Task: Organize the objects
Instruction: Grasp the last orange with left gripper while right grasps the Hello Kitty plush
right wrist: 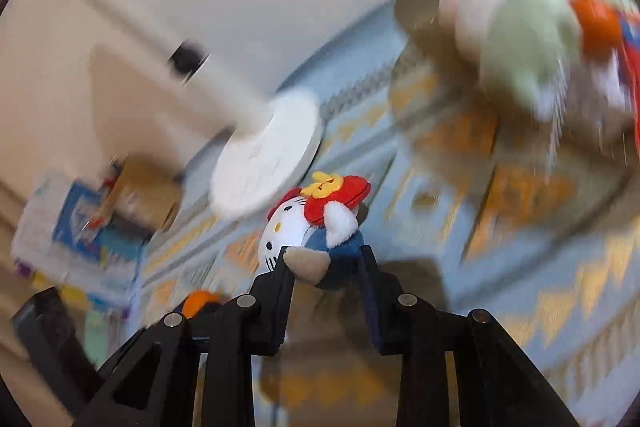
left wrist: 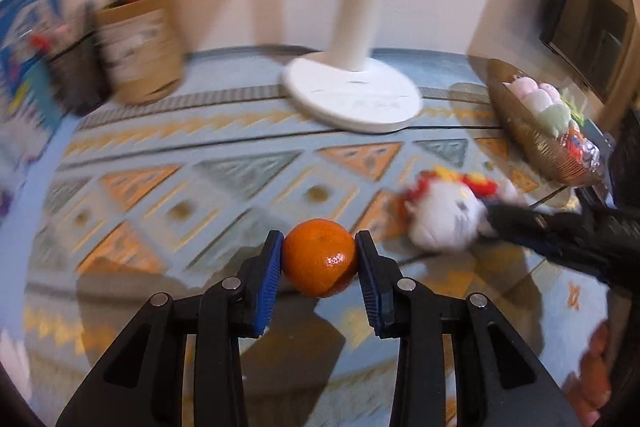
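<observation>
Item 1. Small round glossy orange mandarin [left wrist: 320, 257]. Location: near centre of the left wrist view, clamped between the blue ribbed pads [left wrist: 268, 281] of the left hand-held gripper [left wrist: 320, 261], one pad on each side. Whether it rests on the glass-topped desk [left wrist: 224, 195] over a blue-and-orange patterned cloth or hangs just above it cannot be told. Orientation: near-spherical, no real long axis; its dimpled end faces up and away.

Item 2. Small white cat plush toy with red bow and blue outfit [right wrist: 316, 227]. Location: right of the mandarin, nearer than the basket, grasped by the right hand-held gripper [right wrist: 326, 259], whose jaws are clenched on its blue body. Orientation: lying tilted, long axis running from the gripper away and to the left, head and bow at the far end, face turned left.

Item 3. Woven golden-brown basket [left wrist: 532, 143], far right, already holding pastel plush toys and wrapped items. Likely destination.

Item 4. White round-based lamp stand [left wrist: 356, 95], far centre; brown paper bag with pens [left wrist: 140, 47], far left.

Step in hand, as judged: both grasps made, carrying begins. Next move calls for lifting clear of the desk and travelling right toward the basket without squeezing the soft fruit or snagging the basket rim.
</observation>
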The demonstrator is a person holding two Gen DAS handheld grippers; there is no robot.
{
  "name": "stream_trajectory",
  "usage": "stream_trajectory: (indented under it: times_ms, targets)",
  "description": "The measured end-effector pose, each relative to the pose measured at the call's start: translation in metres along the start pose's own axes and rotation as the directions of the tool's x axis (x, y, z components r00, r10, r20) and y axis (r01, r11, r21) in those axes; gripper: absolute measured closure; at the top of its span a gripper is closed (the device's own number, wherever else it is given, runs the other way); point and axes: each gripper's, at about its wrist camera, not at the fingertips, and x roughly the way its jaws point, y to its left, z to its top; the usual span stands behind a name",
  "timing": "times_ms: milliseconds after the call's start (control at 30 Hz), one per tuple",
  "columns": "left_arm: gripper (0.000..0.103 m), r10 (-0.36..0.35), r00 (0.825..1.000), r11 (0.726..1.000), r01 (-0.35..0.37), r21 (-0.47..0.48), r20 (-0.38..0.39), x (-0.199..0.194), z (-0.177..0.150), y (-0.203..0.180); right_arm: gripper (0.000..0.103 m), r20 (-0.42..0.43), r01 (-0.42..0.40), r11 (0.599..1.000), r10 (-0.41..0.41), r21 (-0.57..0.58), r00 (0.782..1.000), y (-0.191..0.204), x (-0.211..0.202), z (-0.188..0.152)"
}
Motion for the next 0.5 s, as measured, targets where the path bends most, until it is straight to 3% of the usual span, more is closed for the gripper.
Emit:
stream_trajectory:
  times_ms: [100, 167, 200, 233, 300, 400, 500]
  targets:
    - [0.070, -0.009, 0.999, 1.000, 0.010, -0.012, 0.050, -0.011, -0.015, 0.014, 0.065, -0.101, -0.069, 0.998, 0.067, -0.015, 0.993, 0.005, -0.006, -0.031]
    - [0.068, -0.023, 0.992, 0.999, 0.019, 0.029, 0.123, -0.015, -0.024, 0.015, 0.051, -0.164, -0.117, 0.991, 0.105, -0.065, 0.981, 0.010, -0.011, -0.054]
    - [0.068, -0.021, 0.992, 0.999, 0.017, 0.033, 0.125, -0.016, -0.023, 0.014, 0.034, -0.186, -0.131, 0.984, 0.108, -0.117, 0.977, 0.012, -0.016, -0.064]
    - [0.068, -0.040, 0.987, 0.999, 0.035, 0.039, 0.154, -0.019, -0.023, 0.013, 0.022, -0.202, -0.126, 0.975, 0.089, -0.180, 0.975, 0.016, -0.018, -0.073]
    - [0.068, -0.040, 0.987, 0.999, 0.034, 0.041, 0.155, -0.017, -0.020, 0.013, 0.016, -0.191, -0.049, 0.944, -0.015, -0.325, 0.982, 0.025, -0.022, -0.086]
    - [0.068, -0.036, 0.991, 0.999, 0.034, 0.024, 0.129, -0.012, -0.018, 0.014, 0.016, -0.124, 0.068, 0.842, -0.158, -0.536, 0.980, 0.038, -0.033, -0.092]
    - [0.068, -0.034, 0.990, 0.999, 0.029, 0.037, 0.137, -0.015, -0.021, 0.012, 0.012, -0.011, 0.189, 0.698, -0.271, -0.690, 0.963, 0.058, -0.023, -0.086]
